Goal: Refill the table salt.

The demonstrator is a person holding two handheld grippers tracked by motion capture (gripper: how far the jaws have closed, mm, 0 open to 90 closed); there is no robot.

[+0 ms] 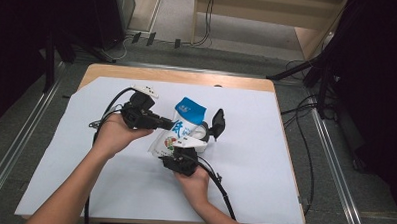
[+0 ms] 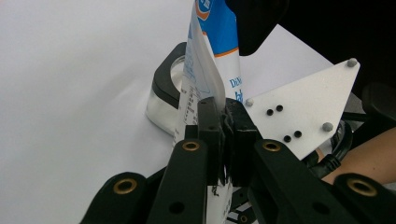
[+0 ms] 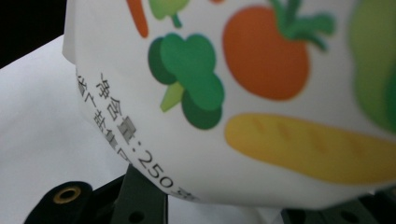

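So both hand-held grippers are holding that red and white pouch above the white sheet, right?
Not quite: the pouch is blue and white, not red, as the high view shows. Both the left hand-held gripper and the right hand-held gripper do hold it above the white sheet.

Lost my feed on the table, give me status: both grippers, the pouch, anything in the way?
Left gripper shut on pouch edge. Right gripper at pouch's lower end, grip unclear. Pouch tilted over clear jar, black lid beside.

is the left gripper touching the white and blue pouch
Touching. In the left gripper view, the left gripper is shut on the pouch edge, pinched between both pads.
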